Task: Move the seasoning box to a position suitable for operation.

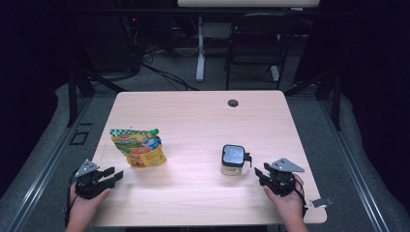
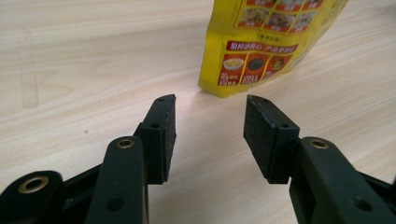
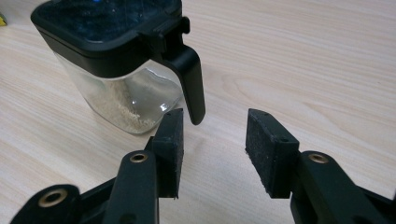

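A pale wooden worktop [image 1: 193, 116] carries two things, well apart from each other: a yellow pouch [image 1: 139, 147] on the left half and a small clear jar [image 1: 232, 160] on the right half. A round cable hole [image 1: 233, 103] sits near the far edge, away from both. Beyond the worktop, on the floor, stand a dark chair [image 1: 256, 43] and a white table leg [image 1: 200, 48]. Nothing lies between either of the tongs and the thing in front of it.

The left tongs [image 1: 112, 176] rest at the near left corner, held in a hand [image 1: 84, 205], with jaws apart and nothing between them. In the left gripper view the pouch [image 2: 266, 42] lies just ahead of the tips, not touching them. It is a flat, glossy yellow bag with a green top edge, red bands and small pictures of food.

The right tongs [image 1: 258, 174], held in the other hand [image 1: 287, 200], sit just beside the jar on its right, jaws also apart and empty. In the right gripper view the jar [image 3: 121, 65] is squarish, with clear walls, a black lid and a black handle [image 3: 189, 79] that hangs down near the left pad without touching it. A low layer of pale grains [image 3: 126, 114] lies in its bottom.
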The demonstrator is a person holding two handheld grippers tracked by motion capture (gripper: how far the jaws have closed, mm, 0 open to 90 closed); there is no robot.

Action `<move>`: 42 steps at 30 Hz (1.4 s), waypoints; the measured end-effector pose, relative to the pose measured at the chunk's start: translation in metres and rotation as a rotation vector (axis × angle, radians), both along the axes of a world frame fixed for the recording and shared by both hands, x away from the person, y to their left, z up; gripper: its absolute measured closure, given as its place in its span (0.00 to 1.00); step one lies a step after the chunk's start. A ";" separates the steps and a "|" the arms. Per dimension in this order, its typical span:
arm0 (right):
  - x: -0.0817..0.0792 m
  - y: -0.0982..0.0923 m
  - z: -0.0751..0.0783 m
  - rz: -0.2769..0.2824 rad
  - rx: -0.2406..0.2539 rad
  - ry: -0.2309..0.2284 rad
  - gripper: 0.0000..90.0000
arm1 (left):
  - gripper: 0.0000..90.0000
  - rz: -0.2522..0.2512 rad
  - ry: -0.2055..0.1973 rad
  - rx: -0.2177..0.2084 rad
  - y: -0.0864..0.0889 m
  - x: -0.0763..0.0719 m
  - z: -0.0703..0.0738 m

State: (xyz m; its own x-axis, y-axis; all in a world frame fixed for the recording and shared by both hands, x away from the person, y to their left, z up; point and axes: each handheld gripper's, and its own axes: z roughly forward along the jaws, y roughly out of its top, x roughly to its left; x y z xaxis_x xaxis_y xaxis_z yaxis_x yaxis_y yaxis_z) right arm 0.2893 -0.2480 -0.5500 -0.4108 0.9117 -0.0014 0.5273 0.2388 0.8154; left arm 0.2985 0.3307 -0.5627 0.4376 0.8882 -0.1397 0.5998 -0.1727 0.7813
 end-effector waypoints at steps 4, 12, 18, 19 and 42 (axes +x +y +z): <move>-0.001 0.001 -0.001 0.025 -0.002 0.025 0.70 | 0.62 -0.001 -0.008 0.003 -0.001 0.000 0.002; -0.004 0.001 -0.001 0.049 -0.009 0.013 0.71 | 0.61 -0.002 -0.036 0.001 -0.008 -0.002 0.005; 0.000 0.003 0.006 0.052 -0.067 -0.009 0.71 | 0.63 -0.037 -0.024 -0.037 -0.011 -0.003 0.006; 0.000 0.003 0.006 0.052 -0.067 -0.009 0.71 | 0.63 -0.037 -0.020 -0.035 -0.011 -0.004 0.006; 0.041 0.027 -0.002 0.076 -0.078 0.071 0.71 | 0.67 -0.042 0.008 -0.046 -0.005 -0.012 0.004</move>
